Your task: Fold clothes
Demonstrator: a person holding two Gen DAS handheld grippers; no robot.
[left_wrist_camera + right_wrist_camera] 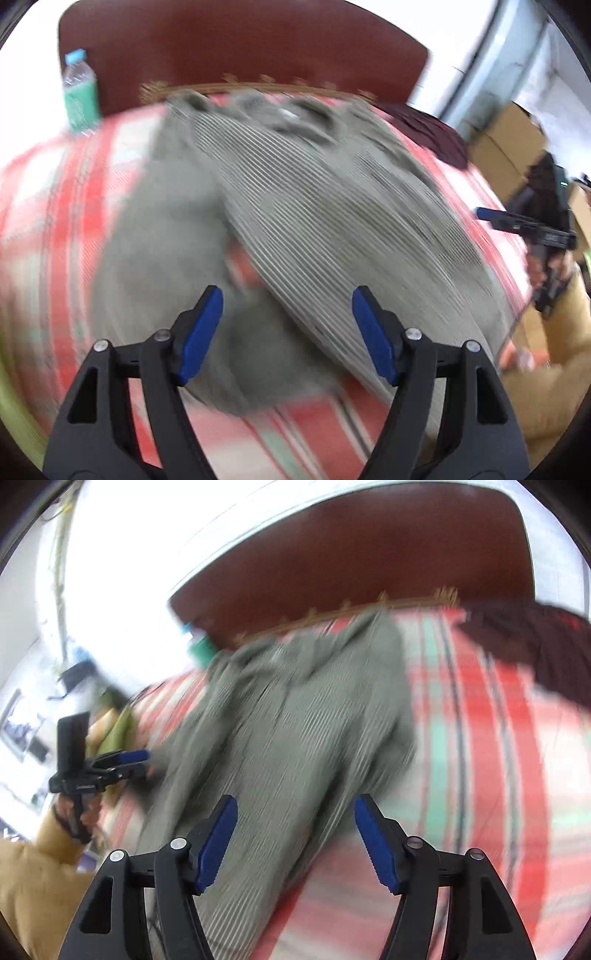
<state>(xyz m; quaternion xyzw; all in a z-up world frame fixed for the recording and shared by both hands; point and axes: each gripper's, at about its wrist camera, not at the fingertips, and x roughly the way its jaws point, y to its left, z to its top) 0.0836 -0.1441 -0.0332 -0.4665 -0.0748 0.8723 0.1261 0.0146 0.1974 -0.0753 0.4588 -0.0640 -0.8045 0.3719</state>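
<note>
Both views are smeared w/ motion blur, so fine detail is lost.

The grey-green striped garment (314, 206) lies spread over a red, white and green plaid cloth (55, 221) that covers what looks like a bed, in front of a dark red headboard (240, 48). Its collar end sits toward the headboard; one half shows fine stripes, the other looks plain.

Left gripper (287, 332): jaws spread wide, blue pads apart, nothing pinched btwn them; the garment's near edge shows below the gap. Right gripper (295, 838): jaws likewise spread, empty, garment's lower part under them. No pad seems to press cloth, as far as the blur allows.

Only container in sight is a plastic bottle (79, 92) w/ a light blue cap, standing upright at the far left corner of the plaid cloth, near the headboard. Green label or contents in the lower part; can't tell which. In the right wrist view it is mostly hidden behind the garment.

A dark maroon cloth (535, 646) lies bunched at the far right corner, apart from the garment. A mustard-yellow sleeve (33, 878) leads up to the hand on the left gripper. Cardboard boxes (506, 147) stand beyond the bed's right side.
</note>
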